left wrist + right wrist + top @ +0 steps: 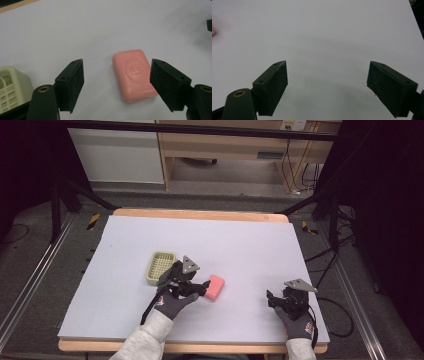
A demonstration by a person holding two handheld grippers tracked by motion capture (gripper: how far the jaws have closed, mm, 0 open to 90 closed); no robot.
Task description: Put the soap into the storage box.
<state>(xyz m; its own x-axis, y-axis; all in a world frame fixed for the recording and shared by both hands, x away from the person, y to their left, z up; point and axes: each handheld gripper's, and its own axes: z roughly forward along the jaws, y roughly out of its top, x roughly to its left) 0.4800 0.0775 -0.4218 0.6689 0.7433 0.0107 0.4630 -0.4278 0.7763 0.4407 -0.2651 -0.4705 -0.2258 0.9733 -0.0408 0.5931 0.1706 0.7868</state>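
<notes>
Left claw [117,86] wide open around the pink soap [134,74]
Right claw [327,87] open over bare desk [250,245]; soap's stamped text looks unreadable.

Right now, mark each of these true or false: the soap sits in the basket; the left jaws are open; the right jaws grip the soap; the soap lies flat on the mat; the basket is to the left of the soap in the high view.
1. The soap sits in the basket. False: it lies on the mat, apart from the basket.
2. The left gripper has its jaws open. True: the soap shows in the gap between them.
3. The right gripper grips the soap. False: its jaws are open over bare mat.
4. The soap lies flat on the mat. True.
5. The basket is left of the soap in the high view. True.
</notes>
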